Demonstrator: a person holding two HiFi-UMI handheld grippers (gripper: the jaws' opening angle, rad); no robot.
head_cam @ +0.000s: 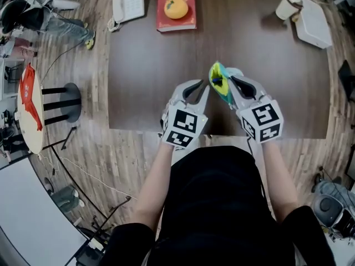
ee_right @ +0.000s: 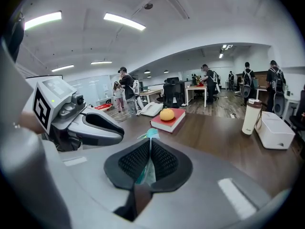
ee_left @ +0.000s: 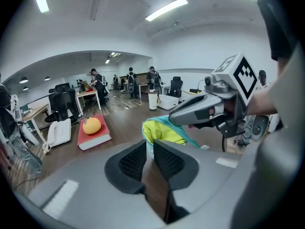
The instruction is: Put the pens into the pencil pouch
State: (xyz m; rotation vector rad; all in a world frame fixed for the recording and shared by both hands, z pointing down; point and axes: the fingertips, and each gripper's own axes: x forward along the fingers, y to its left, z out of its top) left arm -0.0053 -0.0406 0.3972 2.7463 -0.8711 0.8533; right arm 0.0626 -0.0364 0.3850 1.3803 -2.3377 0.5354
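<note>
Open-plan office, it seems — desks (ee_left: 88, 95), swivel chairs (ee_left: 64, 104), a telephone (head_cam: 128, 3).

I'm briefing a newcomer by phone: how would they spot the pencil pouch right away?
Find the dark brown table; over its near side the right gripper pinches the pencil pouch. It is the only soft thing there: teal outside, zip mouth gaping on bright yellow lining.

Person, near edge: black top (head_cam: 213, 204) with black sleeves (head_cam: 128, 244).
Left gripper (head_cam: 198, 92), right gripper (head_cam: 237, 83): light grey moulded shells, black ribbed pads (ee_left: 132, 162), each bearing a white cube (head_cam: 184, 126) with black square markers.
</note>
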